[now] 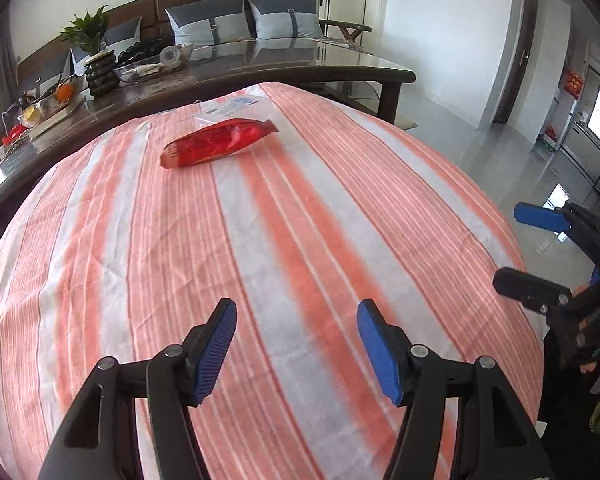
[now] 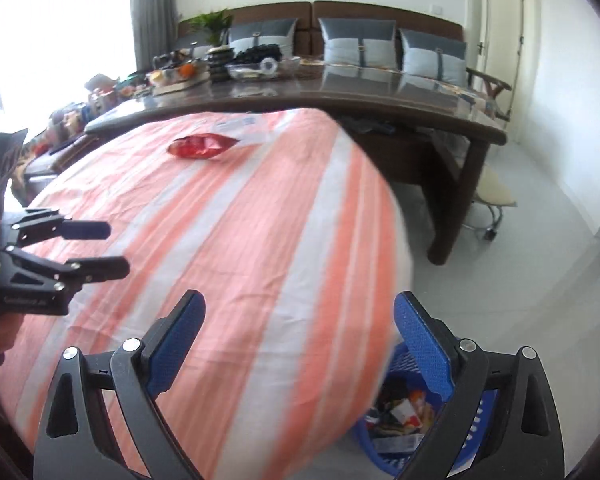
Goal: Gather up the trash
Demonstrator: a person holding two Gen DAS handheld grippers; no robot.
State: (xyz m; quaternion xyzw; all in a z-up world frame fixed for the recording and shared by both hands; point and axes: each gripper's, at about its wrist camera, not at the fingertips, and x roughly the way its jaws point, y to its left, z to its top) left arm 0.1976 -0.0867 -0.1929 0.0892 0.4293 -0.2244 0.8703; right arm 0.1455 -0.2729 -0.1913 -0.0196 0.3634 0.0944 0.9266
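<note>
The left tool (image 1: 296,344) hangs over the near part of the striped cloth (image 1: 300,240) that covers the counter, its jaws partly apart with nothing between the blue pads (image 1: 214,354). It sits well short of the red wrapper (image 1: 220,142), which lies flat on the cloth toward the far edge; just behind the wrapper rests a clear plastic packet with a printed label (image 1: 236,106), so a reach that overshoots could push the wrapper into that packet or nudge both off the far edge toward the dark table (image 1: 260,68) beyond. The wrapper looks thin, crinkled and glossy, so pads that come down too steeply could slide over it or pinch a fold of the cloth along with it, dragging the cover. Further right, the right tool (image 2: 300,340) stands wide open and empty above the counter's right edge, and below it on the floor sits the blue basket (image 2: 384,452), already holding scraps of packaging. Only part of the basket shows from here, tucked close to the hanging cloth, so a drop made from too far inward could land on the cloth or the floor instead. Both tools are close to each other on this side, and a careless crossing toward the wrapper could knock one against the other.
</note>
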